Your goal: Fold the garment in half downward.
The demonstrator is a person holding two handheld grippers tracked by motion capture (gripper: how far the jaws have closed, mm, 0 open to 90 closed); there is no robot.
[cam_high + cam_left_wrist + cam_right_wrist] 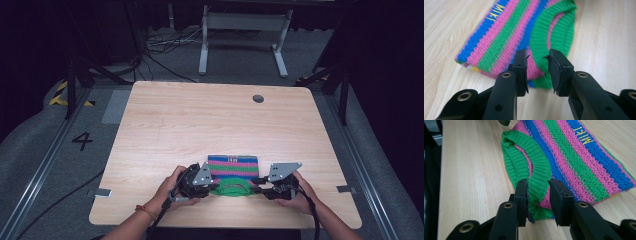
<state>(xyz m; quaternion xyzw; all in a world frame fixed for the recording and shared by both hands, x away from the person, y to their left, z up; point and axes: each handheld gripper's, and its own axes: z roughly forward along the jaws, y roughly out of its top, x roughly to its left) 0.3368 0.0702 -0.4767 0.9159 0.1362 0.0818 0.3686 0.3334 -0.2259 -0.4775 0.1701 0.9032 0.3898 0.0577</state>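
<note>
Green ribbed collar [529,170] edges the pink-blue-green striped knit garment [234,166].

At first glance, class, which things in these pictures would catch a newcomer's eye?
The striped knitted garment in pink, green and blue, lying near the front edge of the wooden table. Next, the left gripper and right gripper at either end of its green ribbed collar, jaws apart.

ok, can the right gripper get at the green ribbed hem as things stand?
Probably yes: the right gripper is open right at the green ribbed hem of the striped knit, with nothing between.
</note>
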